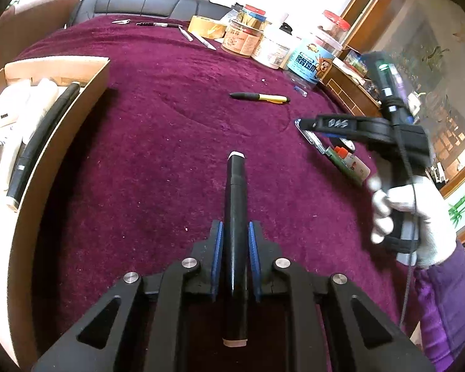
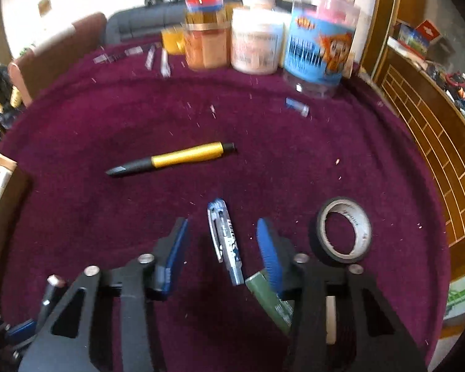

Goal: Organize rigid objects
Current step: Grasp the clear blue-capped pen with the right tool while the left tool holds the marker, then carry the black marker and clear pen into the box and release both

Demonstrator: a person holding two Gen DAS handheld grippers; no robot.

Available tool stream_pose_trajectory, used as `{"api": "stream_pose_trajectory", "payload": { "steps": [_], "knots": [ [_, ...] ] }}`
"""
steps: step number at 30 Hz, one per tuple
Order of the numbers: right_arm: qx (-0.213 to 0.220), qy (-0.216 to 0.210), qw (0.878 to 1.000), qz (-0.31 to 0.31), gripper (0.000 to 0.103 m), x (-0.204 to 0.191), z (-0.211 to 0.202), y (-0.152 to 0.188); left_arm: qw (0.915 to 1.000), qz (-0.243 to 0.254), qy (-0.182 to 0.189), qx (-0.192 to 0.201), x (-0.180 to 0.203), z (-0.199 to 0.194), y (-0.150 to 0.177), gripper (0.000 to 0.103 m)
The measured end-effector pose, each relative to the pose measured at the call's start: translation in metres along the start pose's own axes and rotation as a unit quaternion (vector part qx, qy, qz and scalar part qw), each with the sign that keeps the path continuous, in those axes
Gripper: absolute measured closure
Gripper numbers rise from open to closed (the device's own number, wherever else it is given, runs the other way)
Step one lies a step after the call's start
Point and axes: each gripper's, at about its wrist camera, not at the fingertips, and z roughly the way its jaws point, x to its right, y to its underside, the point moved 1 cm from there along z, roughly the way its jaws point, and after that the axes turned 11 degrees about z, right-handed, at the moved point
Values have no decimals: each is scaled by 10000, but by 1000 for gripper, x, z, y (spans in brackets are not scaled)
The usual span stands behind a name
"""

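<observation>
Centrally, the left tool (image 1: 235,241) grips a black pen (image 1: 236,204) above the table (image 1: 139,124). Lower down, the right tool (image 2: 221,245) stands open around a blue pen (image 2: 224,241), not touching it.

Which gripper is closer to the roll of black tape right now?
Right. The right gripper sits just beside the black tape roll, jaws straddling a blue-and-white pen. The left gripper, shut on a black pen, is farther off across the cloth.

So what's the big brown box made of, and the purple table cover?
The box looks like plain cardboard: matte brown walls with a thin raw edge. The purple cover seems to be a fuzzy fabric, perhaps velvet or fleece: it looks matte and nappy, with lint specks clinging to it.
</observation>
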Motion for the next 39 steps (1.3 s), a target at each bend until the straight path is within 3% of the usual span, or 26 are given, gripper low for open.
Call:
{"api": "stream_pose_trajectory", "payload": {
  "steps": [3,5,6,11,18,20,25,31,34,39],
  "knots": [
    [-25,-74,9998,180,68,5,1,1,10000,-12,14,1,-1,0,0,90],
    [-20,-55,9998,195,89,6,-4,4,10000,-16,14,-3,0,0,0,90],
    [-43,-63,9998,198,90,6,-6,6,10000,-22,18,-5,0,1,0,90],
    [-131,-427,9976,529,91,14,-24,25,10000,26,-22,-27,1,2,-1,90],
    [59,-1074,9920,655,90,16,-70,69,9999,103,-39,67,4,-2,-2,91],
    [104,-1239,9900,669,90,12,-82,80,9992,214,-38,327,8,-14,0,91],
    [62,-1668,9836,682,90,2,-101,99,9981,335,103,500,15,-43,9,91],
    [-6,-2235,9729,591,90,-24,-120,106,9942,-105,293,1033,-12,-111,18,90],
    [-68,-2520,9667,450,90,-49,-128,106,9913,-294,57,1284,-37,-145,23,90],
    [-235,-2987,9538,215,90,-98,-136,108,9837,-521,-845,1501,-84,-185,36,90]
  ]
}}
